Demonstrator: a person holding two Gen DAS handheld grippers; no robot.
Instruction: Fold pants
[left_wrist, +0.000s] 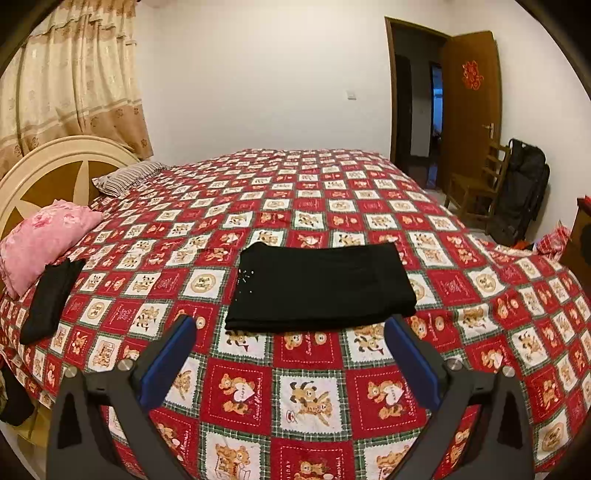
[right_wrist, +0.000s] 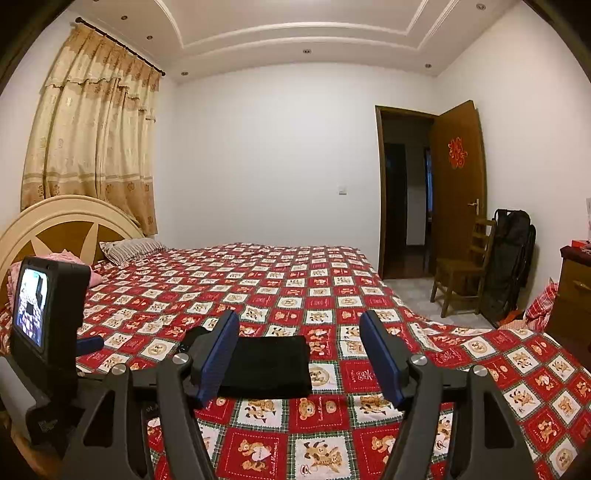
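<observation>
The left gripper has its two blue pads spread wide and nothing is between them; it hangs above the bedspread, just short of the near edge of the black pants. The right gripper is also spread wide and empty, and it touches neither cloth nor cover.

The pants lie near the middle of the bed as a flat, compact rectangle with neat edges, several layers thick at the near side. To my judgement the folding itself is finished, or almost, and both tools are released and drawn away from the bundle. If any step is left, it is only to press the bundle flat or to carry it aside, which would call for a low approach to the near edge and a grip through all layers together, so that the fold does not open.

Farther to the left, beside the pink pillow, another dark piece of clothing lies; it seems folded too, but the view there is distorted and I cannot be sure.
</observation>
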